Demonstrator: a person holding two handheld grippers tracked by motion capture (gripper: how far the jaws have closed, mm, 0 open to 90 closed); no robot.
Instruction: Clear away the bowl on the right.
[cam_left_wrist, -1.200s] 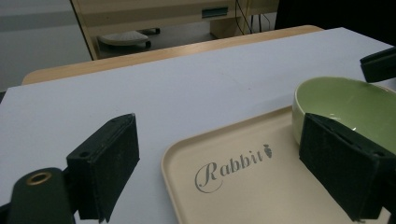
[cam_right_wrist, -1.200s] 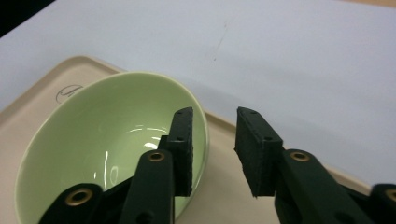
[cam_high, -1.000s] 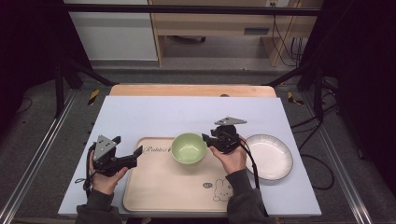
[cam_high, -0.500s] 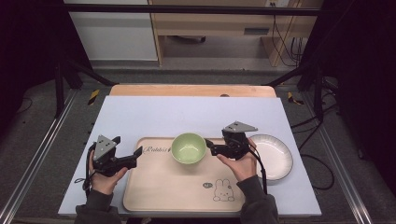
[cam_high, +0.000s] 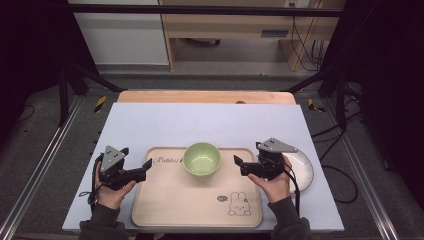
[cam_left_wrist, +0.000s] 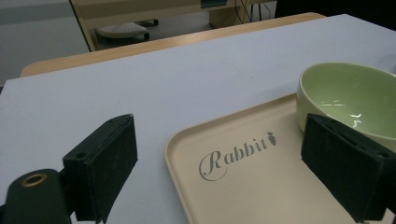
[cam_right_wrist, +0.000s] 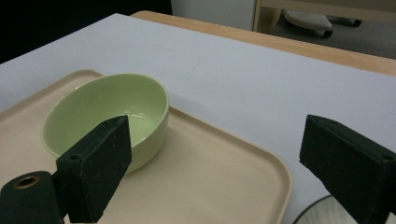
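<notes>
Now right tool just right of bowl on tray, jaws just opened wide, nothing between; left tool spread, empty, left of bowl.

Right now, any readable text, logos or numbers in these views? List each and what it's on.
"Rabbit", in script with a small carrot mark after it: printed on the tray, near its far left corner.
Small round mark beside the rabbit drawing on the tray's near right corner: too small to read.
Green bowl and white plate: no text visible.

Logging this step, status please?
Right gripper open, jaws just opened, nothing between. Left gripper open, empty. Green bowl sits on tray.
</notes>
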